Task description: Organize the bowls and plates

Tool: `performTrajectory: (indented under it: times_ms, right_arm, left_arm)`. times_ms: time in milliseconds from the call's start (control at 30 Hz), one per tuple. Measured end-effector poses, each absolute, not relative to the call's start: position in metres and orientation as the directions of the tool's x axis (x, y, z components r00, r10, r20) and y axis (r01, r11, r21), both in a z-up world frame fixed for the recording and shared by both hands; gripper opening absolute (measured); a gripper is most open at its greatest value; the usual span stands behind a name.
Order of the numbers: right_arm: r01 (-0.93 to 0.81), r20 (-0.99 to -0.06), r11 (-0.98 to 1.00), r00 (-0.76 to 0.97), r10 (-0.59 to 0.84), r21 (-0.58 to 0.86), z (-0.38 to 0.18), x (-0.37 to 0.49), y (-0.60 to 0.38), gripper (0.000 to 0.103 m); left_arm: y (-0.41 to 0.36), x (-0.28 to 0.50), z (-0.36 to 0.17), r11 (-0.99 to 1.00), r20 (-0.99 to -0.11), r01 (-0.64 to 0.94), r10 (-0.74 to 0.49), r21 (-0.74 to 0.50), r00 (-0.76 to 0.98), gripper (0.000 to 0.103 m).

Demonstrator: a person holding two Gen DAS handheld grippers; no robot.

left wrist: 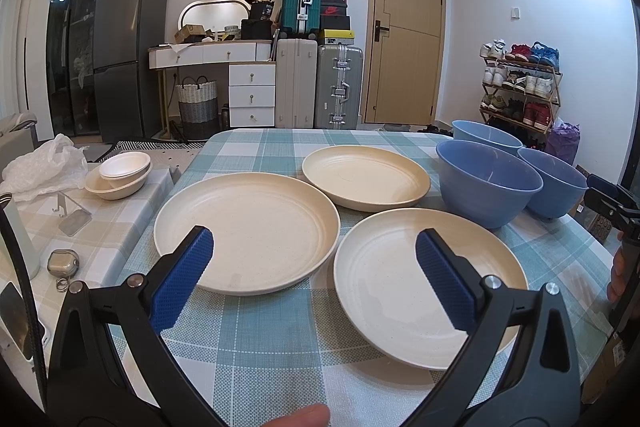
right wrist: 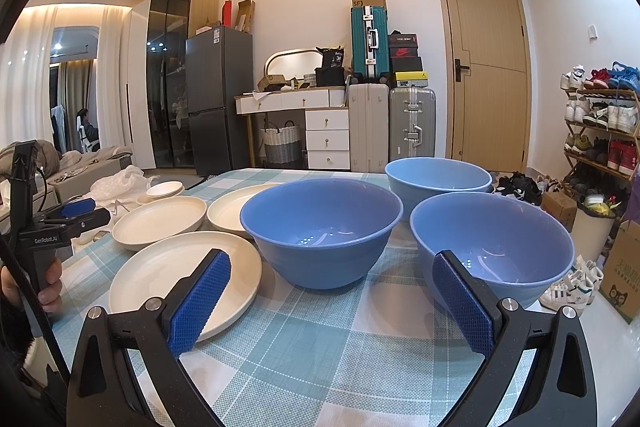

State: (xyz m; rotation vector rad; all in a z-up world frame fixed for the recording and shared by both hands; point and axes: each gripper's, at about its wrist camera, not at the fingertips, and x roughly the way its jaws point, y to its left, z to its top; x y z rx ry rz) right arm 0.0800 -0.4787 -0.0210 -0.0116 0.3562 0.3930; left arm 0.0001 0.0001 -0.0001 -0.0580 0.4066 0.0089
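Left gripper (left wrist: 314, 275) and right gripper (right wrist: 332, 301) both gape wide, holding nothing above the table

I count three cream plates on my checked table: one near right (left wrist: 430, 287), one near left (left wrist: 246, 233) and one far behind them (left wrist: 366, 177). Three blue bowls stand to the right: the nearest to the plates (left wrist: 489, 183), one right of it (left wrist: 554, 183) and one far back (left wrist: 484, 135). On the lower side table to the left, two small white bowls (left wrist: 120, 173) sit nested. I carry two claws, my left (left wrist: 314, 281) and my right (right wrist: 332, 301), both with fingers spread wide and empty.
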Motion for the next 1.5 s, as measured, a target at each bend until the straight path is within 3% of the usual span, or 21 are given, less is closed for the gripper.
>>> performTrajectory:
  times_ms: [1267, 1500]
  right_arm:
    - [-0.393, -0.367, 0.919, 0.849, 0.38, 0.04, -0.024, 0.082, -0.47, 0.103]
    - [-0.387, -0.374, 0.921, 0.848, 0.375, 0.047, -0.024, 0.083, -0.47, 0.103]
  left_arm:
    - [-0.001, 0.0, -0.003, 0.998, -0.404, -0.035, 0.009, -0.055, 0.915, 0.101]
    - [-0.002, 0.005, -0.004, 0.997, -0.442, -0.045, 0.015, -0.055, 0.897, 0.101]
